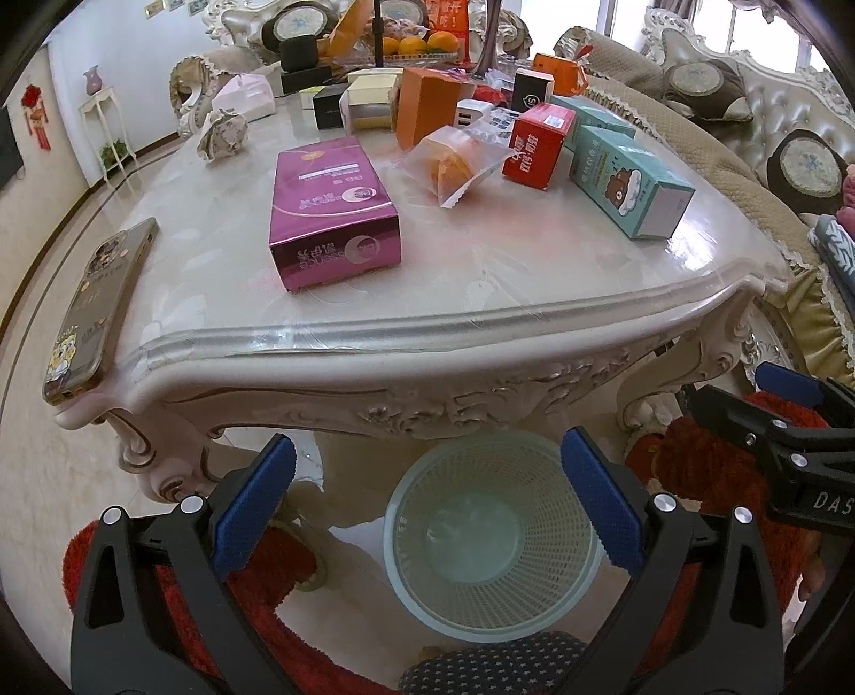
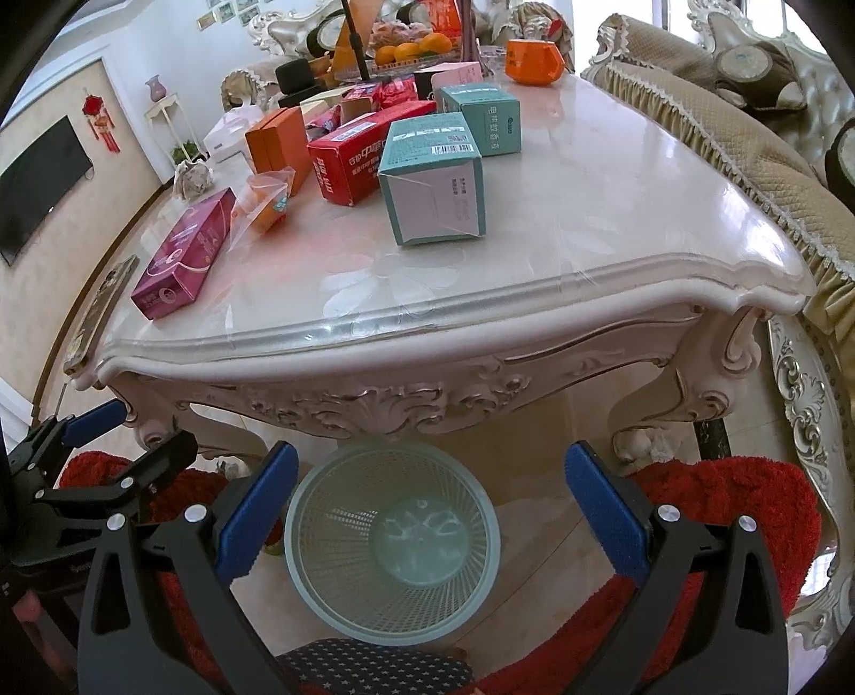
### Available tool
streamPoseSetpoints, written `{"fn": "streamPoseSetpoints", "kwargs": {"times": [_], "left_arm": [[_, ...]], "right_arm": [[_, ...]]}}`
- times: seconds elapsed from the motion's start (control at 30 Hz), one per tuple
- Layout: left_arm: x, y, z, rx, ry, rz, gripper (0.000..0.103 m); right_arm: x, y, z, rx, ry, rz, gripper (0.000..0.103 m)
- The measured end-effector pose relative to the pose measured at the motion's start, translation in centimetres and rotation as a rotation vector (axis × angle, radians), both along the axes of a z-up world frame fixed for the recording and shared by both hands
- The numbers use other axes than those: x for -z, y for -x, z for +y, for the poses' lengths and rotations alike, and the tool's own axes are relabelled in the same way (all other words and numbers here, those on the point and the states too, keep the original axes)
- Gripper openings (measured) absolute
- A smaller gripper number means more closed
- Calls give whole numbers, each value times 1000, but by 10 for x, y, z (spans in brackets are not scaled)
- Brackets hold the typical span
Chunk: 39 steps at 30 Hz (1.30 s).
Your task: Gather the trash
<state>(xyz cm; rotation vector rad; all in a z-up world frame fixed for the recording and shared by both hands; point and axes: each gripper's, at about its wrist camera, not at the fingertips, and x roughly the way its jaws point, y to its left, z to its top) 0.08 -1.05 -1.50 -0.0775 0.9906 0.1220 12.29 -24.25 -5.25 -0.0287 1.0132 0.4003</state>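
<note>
A pale green mesh wastebasket (image 1: 491,540) (image 2: 393,540) stands on the floor below the table's near edge; it looks empty. On the table lie a magenta box (image 1: 334,214) (image 2: 184,254), a clear wrapper with an orange snack (image 1: 454,163) (image 2: 267,200), a red box (image 1: 539,144) (image 2: 363,155), teal boxes (image 1: 630,179) (image 2: 435,179) and a crumpled paper ball (image 1: 222,133) (image 2: 192,179). My left gripper (image 1: 427,502) and right gripper (image 2: 430,508) are both open and empty, above the basket.
A phone (image 1: 101,304) lies at the table's left edge. More boxes and a fruit tray (image 1: 411,45) crowd the far end. A sofa (image 2: 748,133) runs along the right. A red cushion (image 2: 737,502) lies beside the basket. The carved table edge (image 2: 427,321) is close ahead.
</note>
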Motion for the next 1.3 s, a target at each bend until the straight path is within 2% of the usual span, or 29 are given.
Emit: {"fn": "streamPoseSetpoints", "kwargs": {"times": [1.3], "left_arm": [[3, 0, -5, 7, 1, 22, 97]], "right_arm": [[3, 2, -1, 11, 15, 2, 96]]}}
